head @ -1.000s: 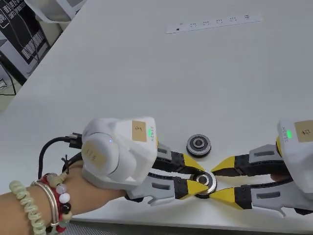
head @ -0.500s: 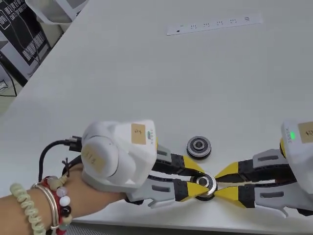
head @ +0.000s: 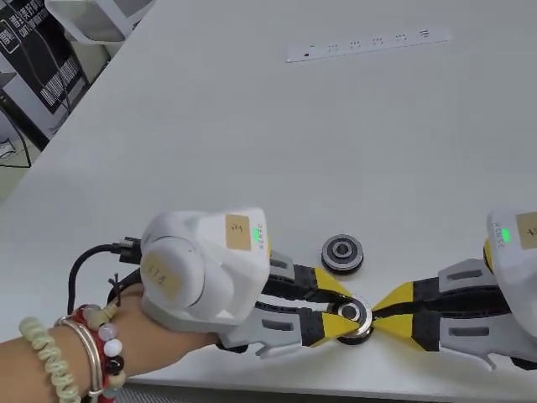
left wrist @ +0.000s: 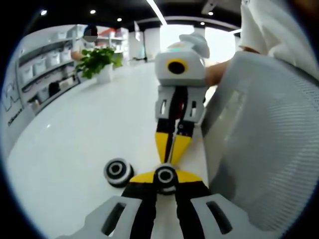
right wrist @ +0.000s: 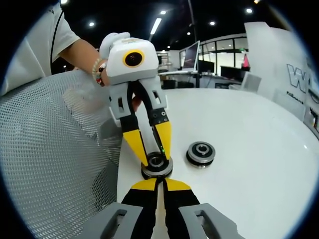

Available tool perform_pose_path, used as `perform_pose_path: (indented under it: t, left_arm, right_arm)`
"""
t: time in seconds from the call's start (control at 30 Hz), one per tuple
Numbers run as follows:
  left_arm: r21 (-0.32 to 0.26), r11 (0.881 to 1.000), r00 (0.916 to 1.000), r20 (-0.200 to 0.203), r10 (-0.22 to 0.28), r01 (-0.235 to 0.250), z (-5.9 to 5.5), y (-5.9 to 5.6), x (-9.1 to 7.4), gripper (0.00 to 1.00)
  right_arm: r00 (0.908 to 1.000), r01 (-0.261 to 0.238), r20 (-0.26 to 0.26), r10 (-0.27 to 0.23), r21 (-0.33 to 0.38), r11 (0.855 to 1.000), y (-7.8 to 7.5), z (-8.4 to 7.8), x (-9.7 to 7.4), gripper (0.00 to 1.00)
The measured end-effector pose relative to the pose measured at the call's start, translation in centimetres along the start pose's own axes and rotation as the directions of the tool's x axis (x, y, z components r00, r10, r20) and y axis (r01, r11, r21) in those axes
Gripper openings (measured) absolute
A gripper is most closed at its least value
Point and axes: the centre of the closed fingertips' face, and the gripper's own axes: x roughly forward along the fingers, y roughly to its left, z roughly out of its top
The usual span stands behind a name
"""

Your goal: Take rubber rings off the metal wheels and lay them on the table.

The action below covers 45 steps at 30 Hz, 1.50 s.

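A metal wheel [head: 352,315] with a black rubber ring lies near the table's front edge. My left gripper [head: 342,312] is shut on it from the left, a yellow tip on each side of it. The right gripper [head: 377,317] comes in from the right with its jaws together on the ring's near rim. The left gripper view has the wheel [left wrist: 165,175] between my own tips, the right gripper [left wrist: 169,149] facing it. In the right gripper view my closed tips [right wrist: 160,185] touch the wheel [right wrist: 157,165]. A second ringed wheel [head: 342,252] lies flat just beyond.
A white power strip [head: 369,42] lies far back on the white table [head: 252,126]. The table's front edge runs just below the grippers. A grey mesh chair back [right wrist: 55,149] stands close to that edge. Dark signs [head: 33,50] stand off the table's left.
The right gripper's jaws, open around the wheel one second ago, have come together on its rim. The left gripper and both wheels have stayed in place.
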Motion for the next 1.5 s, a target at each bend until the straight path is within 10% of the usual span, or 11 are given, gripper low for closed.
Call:
perform_pose_path:
  t: [0.47,0.67,0.77,0.9,1.03,1.5]
  left_arm:
    - [0.0,1.0,1.0,-0.003,0.008,-0.007,0.0,0.0,0.0,0.14]
    - [-0.002,1.0,0.9999,0.014,0.007,-0.007,0.0,0.1,0.0,0.14]
    - [-0.004,1.0,0.9997,0.022,0.007,-0.007,0.0,0.1,0.0,0.14]
    - [-0.014,1.0,0.9994,0.033,0.008,-0.007,0.0,0.1,-0.1,0.14]
    - [-0.018,1.0,0.9993,0.036,0.008,-0.008,0.0,0.1,0.0,0.14]
    - [-0.02,1.0,0.9991,0.041,0.007,-0.006,0.0,0.2,0.0,0.13]
  right_arm:
    - [0.9996,0.02,0.015,-0.022,0.122,0.992,-0.5,0.0,-0.2,0.0]
    - [0.9945,-0.058,0.104,0.011,0.457,0.888,-0.8,0.3,-0.5,0.0]
    - [0.992,-0.076,0.125,0.013,0.511,0.856,-0.8,0.4,-0.5,0.0]
    - [0.9768,-0.151,0.213,0.02,0.622,0.769,-0.7,1.4,-0.7,0.0]
    - [0.9745,-0.172,0.223,0.027,0.667,0.725,-0.4,1.5,-0.7,0.0]
    - [0.9675,-0.207,0.249,0.046,0.678,0.705,0.1,2.4,-0.8,0.0]
